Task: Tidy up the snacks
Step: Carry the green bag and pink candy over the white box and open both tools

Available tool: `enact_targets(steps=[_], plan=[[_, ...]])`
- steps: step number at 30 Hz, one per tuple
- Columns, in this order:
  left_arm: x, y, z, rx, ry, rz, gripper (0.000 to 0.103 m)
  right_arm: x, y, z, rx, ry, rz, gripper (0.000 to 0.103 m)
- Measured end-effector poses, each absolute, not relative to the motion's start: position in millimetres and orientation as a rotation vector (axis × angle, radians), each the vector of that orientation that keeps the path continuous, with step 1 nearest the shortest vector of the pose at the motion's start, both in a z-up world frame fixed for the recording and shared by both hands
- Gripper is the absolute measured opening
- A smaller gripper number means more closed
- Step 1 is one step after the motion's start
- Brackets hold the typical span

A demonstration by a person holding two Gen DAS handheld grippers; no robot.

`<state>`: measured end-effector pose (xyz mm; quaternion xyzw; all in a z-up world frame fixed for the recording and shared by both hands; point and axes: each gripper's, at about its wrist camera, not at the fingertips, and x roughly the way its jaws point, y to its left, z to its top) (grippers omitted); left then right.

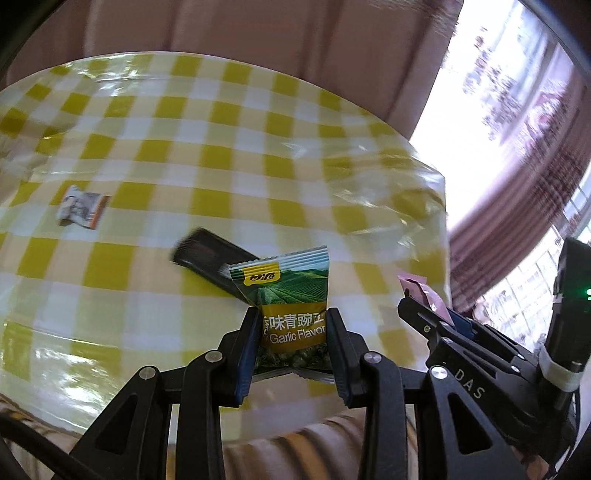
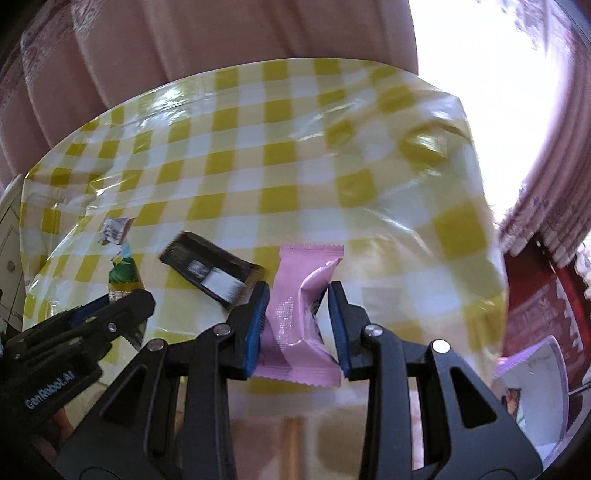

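My left gripper (image 1: 291, 317) is shut on a green garlic-flavour pea packet (image 1: 288, 295) and holds it above the table's near edge. My right gripper (image 2: 297, 295) is shut on a pink snack packet (image 2: 299, 314), also above the near edge. In the left wrist view the right gripper (image 1: 417, 306) shows at the right with the pink packet (image 1: 421, 291). In the right wrist view the left gripper (image 2: 122, 299) shows at the left with the green packet (image 2: 123, 273). A dark brown snack bar (image 1: 210, 258) (image 2: 210, 269) lies on the table just beyond both grippers.
The table wears a yellow-and-white checked cloth (image 1: 221, 147) (image 2: 295, 166). A small grey-and-white snack packet (image 1: 83, 206) (image 2: 115, 229) lies at the left. Pink curtains (image 1: 258, 29) hang behind. A white and purple box (image 2: 532, 387) and a red object (image 2: 535, 295) sit at the right.
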<state>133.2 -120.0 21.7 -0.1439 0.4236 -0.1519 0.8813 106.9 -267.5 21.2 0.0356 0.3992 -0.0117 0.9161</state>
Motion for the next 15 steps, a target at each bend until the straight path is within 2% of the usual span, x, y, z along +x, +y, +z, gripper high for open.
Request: enact_targets(steps=[15], plan=[[93.9, -245.0, 27.2, -0.173, 0.949, -0.596, 0.036, 29.7, -404.0, 3.1, 0.173, 0.861, -0.224, 0.037]])
